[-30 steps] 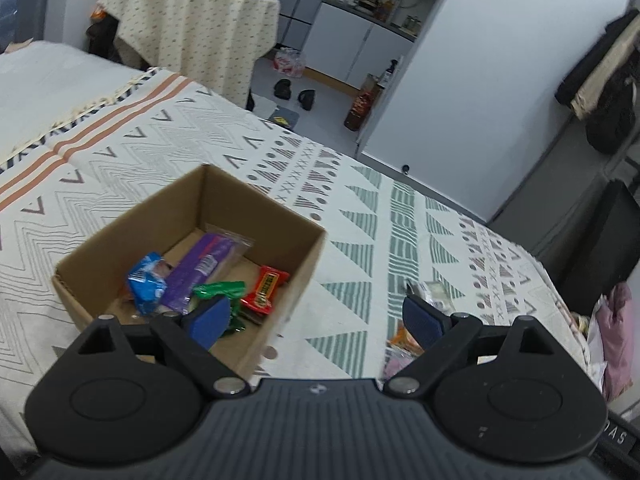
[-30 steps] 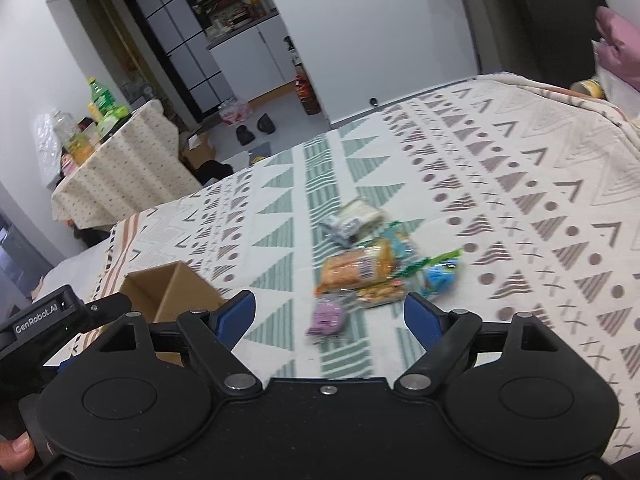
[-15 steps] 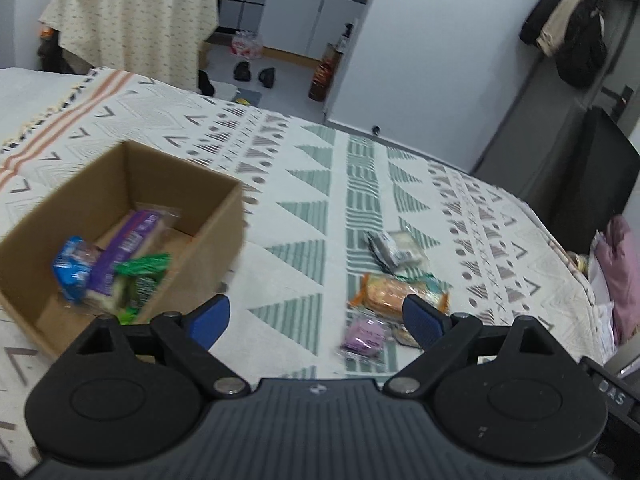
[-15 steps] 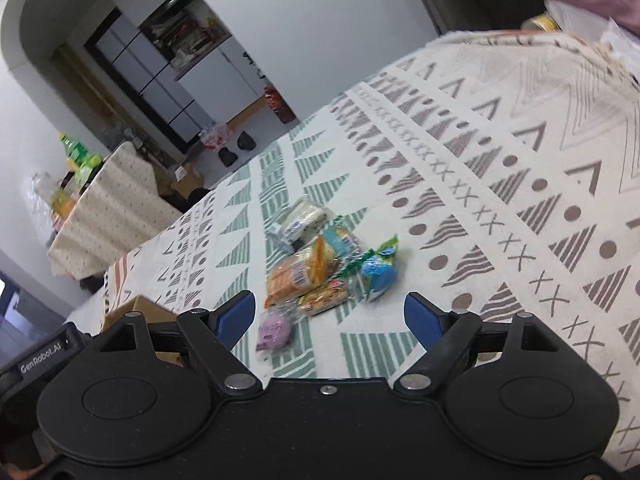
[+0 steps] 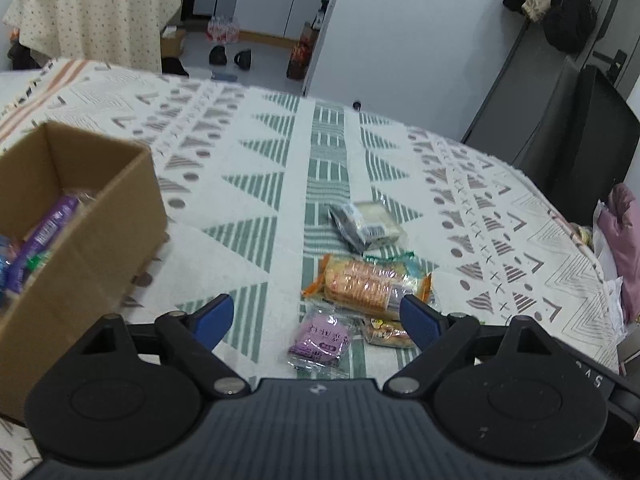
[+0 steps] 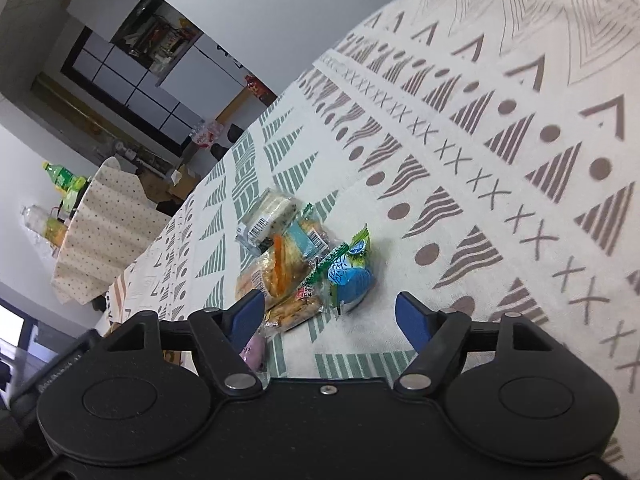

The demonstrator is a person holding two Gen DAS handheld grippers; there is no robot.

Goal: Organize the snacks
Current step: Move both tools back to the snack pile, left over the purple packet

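A cardboard box (image 5: 100, 236) stands at the left on the patterned bedspread, with a purple packet (image 5: 50, 228) and other snacks inside. A pile of snacks lies to its right: a white-and-black packet (image 5: 366, 224), an orange cracker pack (image 5: 360, 284), a purple packet (image 5: 320, 334) and a small brown one (image 5: 386, 334). My left gripper (image 5: 316, 318) is open, just short of the purple packet. My right gripper (image 6: 330, 314) is open too, tilted, with a blue-and-green packet (image 6: 348, 276) just ahead between its fingers. The cracker pack (image 6: 272, 272) and the white packet (image 6: 268, 216) lie beyond.
The bedspread (image 5: 240, 184) stretches far around the pile. Past its far edge are a clothed table with bottles (image 5: 92, 12), shoes on the floor (image 5: 230, 56), a white wall and a dark panel (image 5: 588, 144). Pink cloth (image 5: 622, 236) lies at the right edge.
My left gripper has swung right, from over the box to the loose snack pile. My right gripper has tilted and closed in on the pile. Both stay open.
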